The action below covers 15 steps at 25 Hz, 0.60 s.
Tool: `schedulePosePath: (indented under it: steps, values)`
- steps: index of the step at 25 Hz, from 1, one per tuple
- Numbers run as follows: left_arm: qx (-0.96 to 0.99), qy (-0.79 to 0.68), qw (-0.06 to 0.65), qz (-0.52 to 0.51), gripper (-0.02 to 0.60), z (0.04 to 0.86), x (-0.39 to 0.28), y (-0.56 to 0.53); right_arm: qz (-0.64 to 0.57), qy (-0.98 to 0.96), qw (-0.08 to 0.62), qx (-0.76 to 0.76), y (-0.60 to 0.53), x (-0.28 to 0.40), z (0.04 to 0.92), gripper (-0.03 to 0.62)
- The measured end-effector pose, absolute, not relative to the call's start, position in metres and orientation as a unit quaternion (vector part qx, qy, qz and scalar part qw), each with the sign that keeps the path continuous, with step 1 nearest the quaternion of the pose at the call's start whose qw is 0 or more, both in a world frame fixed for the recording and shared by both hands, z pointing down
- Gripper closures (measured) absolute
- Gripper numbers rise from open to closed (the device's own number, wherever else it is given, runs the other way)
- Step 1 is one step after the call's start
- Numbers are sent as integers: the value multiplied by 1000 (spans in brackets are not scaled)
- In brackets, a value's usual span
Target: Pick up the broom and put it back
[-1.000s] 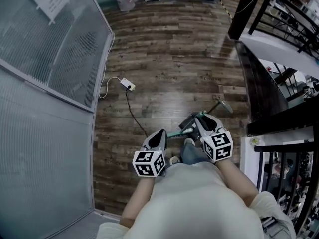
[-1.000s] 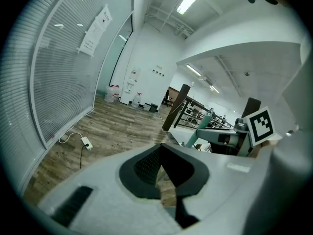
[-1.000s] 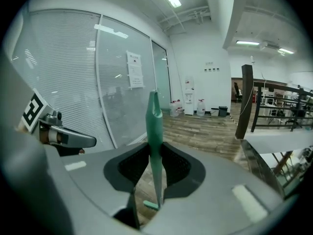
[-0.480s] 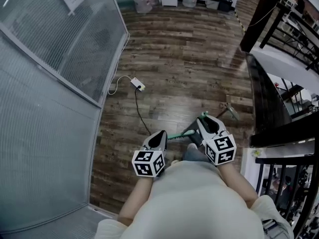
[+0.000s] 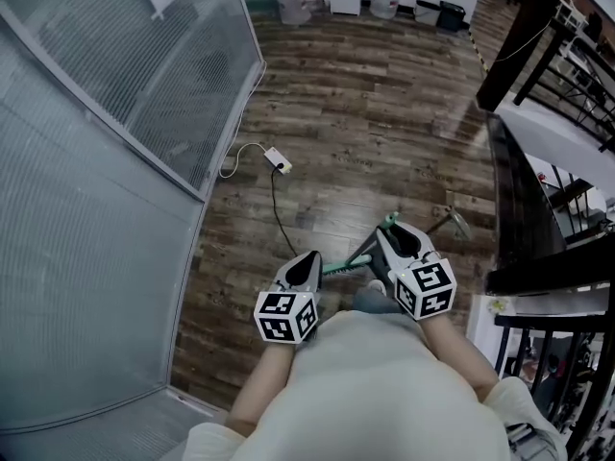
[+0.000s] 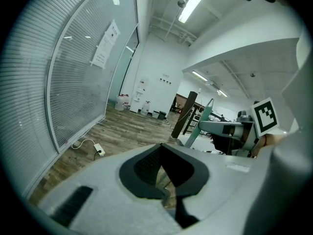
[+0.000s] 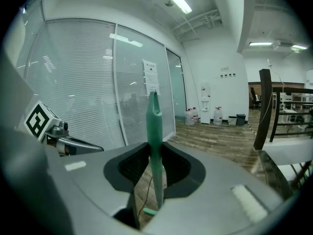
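Right gripper [image 7: 155, 160] grips the broom handle [image 7: 154, 121]; left gripper [image 6: 164, 179] slightly parted.

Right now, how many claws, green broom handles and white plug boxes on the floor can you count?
Grey claws with black-and-white marker cubes: 2, the left claw and the right claw
Green plastic broom handle: 1
White plastic power strip: 1
Total: 4
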<state>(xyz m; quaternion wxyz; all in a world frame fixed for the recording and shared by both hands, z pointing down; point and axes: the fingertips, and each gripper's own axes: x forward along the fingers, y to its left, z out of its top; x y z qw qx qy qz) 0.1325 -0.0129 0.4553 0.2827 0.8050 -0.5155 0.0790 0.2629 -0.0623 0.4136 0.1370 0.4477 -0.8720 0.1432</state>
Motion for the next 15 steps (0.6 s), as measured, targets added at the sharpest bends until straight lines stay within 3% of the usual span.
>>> schedulePosePath:
  steps: [15]
  values:
    - [753,-591,288,32,575,448,73,-18,120,-916,124,362,-88,187,387,500]
